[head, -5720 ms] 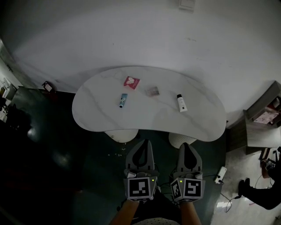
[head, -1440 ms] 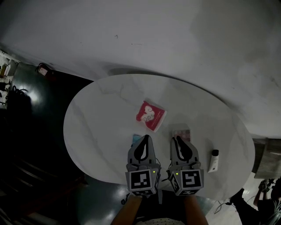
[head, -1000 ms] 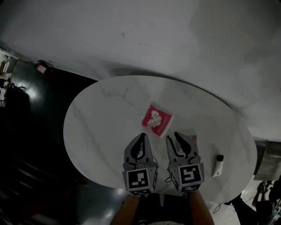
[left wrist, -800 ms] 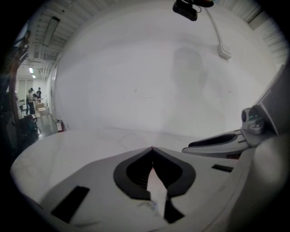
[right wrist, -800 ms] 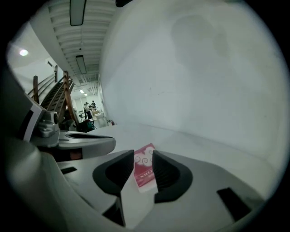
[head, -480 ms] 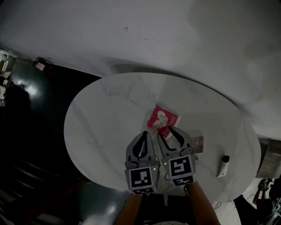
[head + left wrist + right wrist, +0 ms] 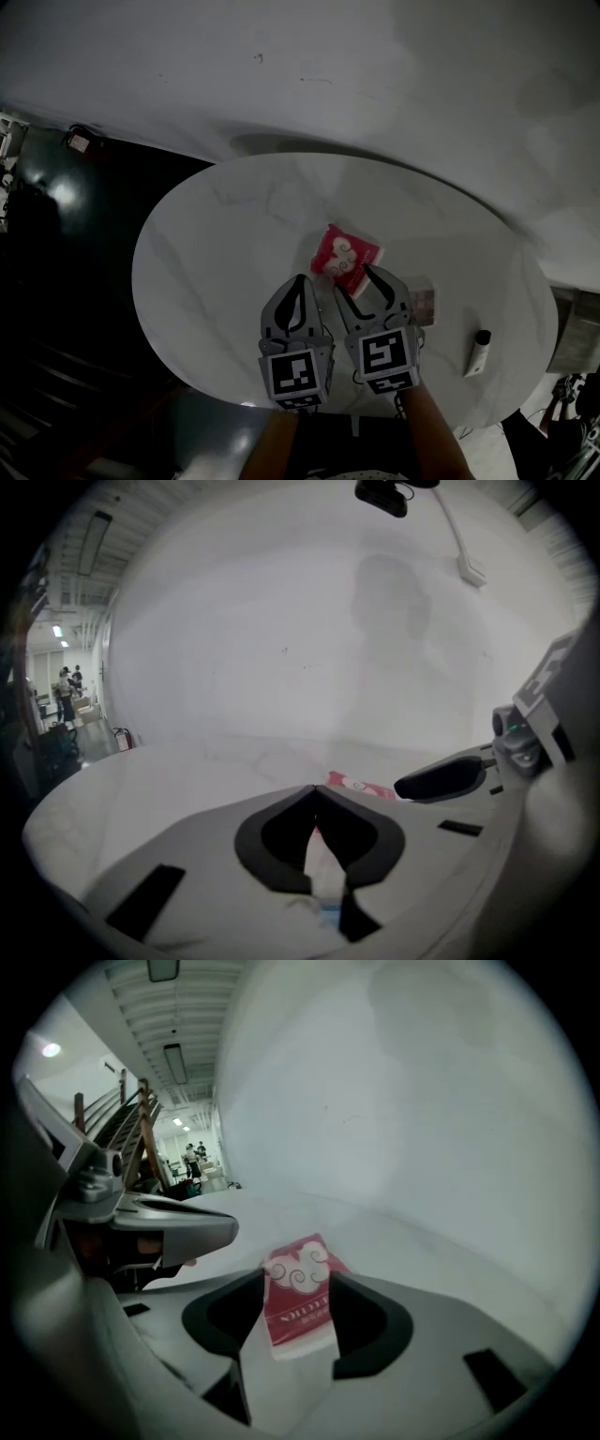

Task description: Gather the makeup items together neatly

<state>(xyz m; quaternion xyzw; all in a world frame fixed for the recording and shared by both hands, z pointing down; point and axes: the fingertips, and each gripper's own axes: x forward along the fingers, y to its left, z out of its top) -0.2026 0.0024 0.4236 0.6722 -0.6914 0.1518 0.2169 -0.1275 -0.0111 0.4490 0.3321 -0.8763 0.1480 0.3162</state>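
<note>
Between the just-opening, parted jaws of the right tongs (image 7: 296,1277), the red sachet (image 7: 298,1321); left tongs (image 7: 314,789) together alongside.

Holds left gripper (image 7: 301,280) tilted down, jaws pressed together. Holds right gripper (image 7: 354,279) close alongside, tilted down, jaws parted, just been opening, red packet (image 7: 345,261) between tips.

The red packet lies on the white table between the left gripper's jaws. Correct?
No: the red packet lies on the white table between the jaws of the right gripper; they have just been opening. The right gripper view shows it.
</note>
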